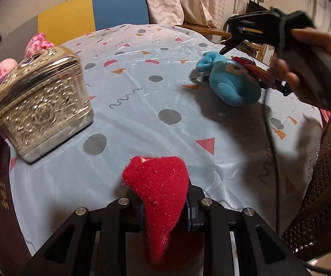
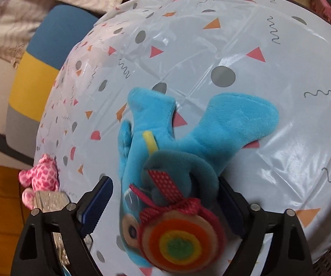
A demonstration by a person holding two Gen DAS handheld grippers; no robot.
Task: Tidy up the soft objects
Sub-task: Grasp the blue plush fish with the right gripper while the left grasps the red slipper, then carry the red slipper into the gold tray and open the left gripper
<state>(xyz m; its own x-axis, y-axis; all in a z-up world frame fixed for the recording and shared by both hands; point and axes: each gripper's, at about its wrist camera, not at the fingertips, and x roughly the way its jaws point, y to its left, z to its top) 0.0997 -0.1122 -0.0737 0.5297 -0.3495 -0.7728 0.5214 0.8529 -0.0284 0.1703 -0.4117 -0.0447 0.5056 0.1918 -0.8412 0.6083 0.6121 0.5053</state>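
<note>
Desk [image 1: 142,73] under patterned cloth before us, our left claw [image 1: 164,209] pinching a red plush piece [image 1: 158,184], our right claw [image 2: 165,197] spread around a blue plush toy [image 2: 188,126] lying on the desk, pads apart from it, silver embossed box [image 1: 43,105] at left

The red plush [image 1: 163,195] hides its lower end behind the left hand-held gripper [image 1: 164,214]. The pink spotted toy [image 1: 36,44], at ten o'clock, sits mostly behind the silver box [image 1: 42,104]. The blue plush [image 2: 172,151] covers the right hand-held gripper's [image 2: 163,204] right pad; its rainbow disc is blurred.
</note>
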